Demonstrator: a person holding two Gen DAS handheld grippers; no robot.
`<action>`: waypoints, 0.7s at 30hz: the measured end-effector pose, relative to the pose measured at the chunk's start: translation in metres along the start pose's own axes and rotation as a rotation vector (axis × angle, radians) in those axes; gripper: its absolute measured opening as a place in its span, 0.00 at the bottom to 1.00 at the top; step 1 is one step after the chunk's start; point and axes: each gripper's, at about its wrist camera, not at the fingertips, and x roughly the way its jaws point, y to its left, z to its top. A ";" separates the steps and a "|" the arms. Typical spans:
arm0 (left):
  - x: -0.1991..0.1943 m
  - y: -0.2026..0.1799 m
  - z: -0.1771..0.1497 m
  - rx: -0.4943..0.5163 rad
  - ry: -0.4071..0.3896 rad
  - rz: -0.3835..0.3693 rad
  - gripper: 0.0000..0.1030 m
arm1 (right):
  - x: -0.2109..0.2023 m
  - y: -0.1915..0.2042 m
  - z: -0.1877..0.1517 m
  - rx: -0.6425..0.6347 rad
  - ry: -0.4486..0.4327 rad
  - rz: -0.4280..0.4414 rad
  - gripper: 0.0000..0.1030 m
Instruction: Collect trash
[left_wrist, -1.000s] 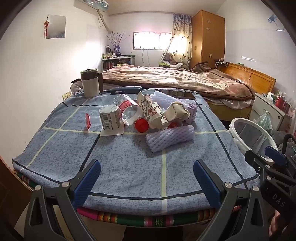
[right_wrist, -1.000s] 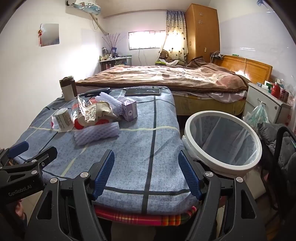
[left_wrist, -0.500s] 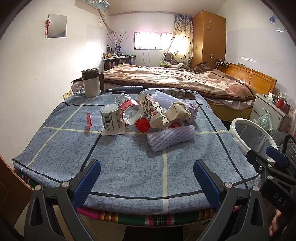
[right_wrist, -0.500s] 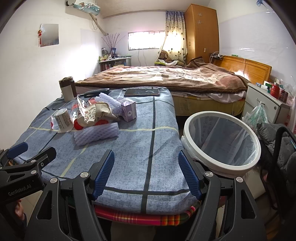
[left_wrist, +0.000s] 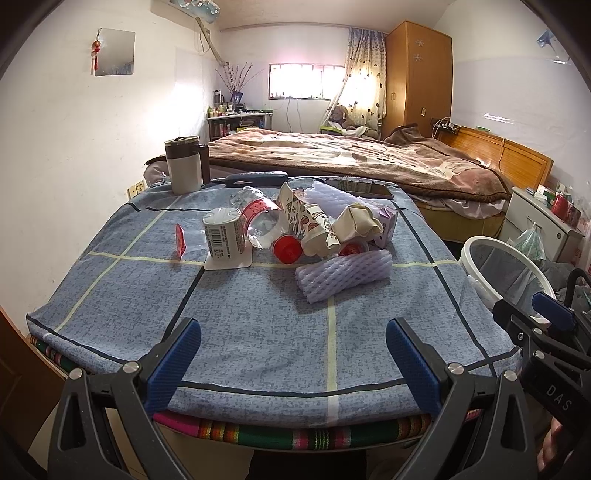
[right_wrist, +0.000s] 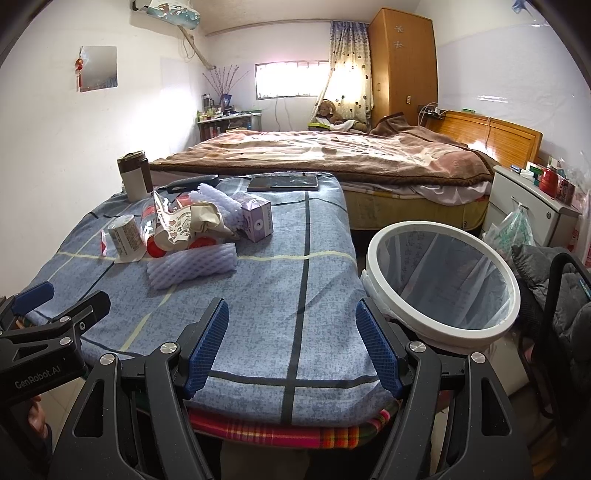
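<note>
A pile of trash lies mid-table on the blue checked cloth (left_wrist: 258, 332): a lilac foam net sleeve (left_wrist: 343, 275), a clear bottle with a red cap (left_wrist: 264, 229), an upturned yogurt cup (left_wrist: 223, 236), a crushed paper cup (left_wrist: 314, 230), a small lilac carton (right_wrist: 256, 221) and a red lid (left_wrist: 180, 240). The foam sleeve (right_wrist: 192, 264) also shows in the right wrist view. A white-rimmed bin (right_wrist: 443, 280) with a clear liner stands right of the table. My left gripper (left_wrist: 293, 362) is open and empty at the table's near edge. My right gripper (right_wrist: 291, 347) is open and empty at the near right corner.
A brown and white thermos (left_wrist: 184, 170), a dark flat case (left_wrist: 256, 179) and a phone (right_wrist: 283, 182) lie at the table's far end. A bed (left_wrist: 351, 162) stands behind the table, a white nightstand (right_wrist: 532, 206) and a black bag (right_wrist: 546, 266) to the right.
Both views have shifted very slightly; the grippers stay open and nothing on the table has moved.
</note>
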 end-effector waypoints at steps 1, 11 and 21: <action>0.000 -0.001 0.000 0.001 0.000 0.001 0.99 | 0.000 -0.001 0.000 0.000 0.000 0.000 0.71; 0.000 0.001 0.000 0.000 0.001 -0.001 0.99 | 0.000 0.001 0.000 -0.003 0.001 -0.002 0.71; 0.000 0.001 0.000 0.000 0.000 0.001 0.99 | 0.000 0.001 0.000 -0.003 0.000 -0.004 0.71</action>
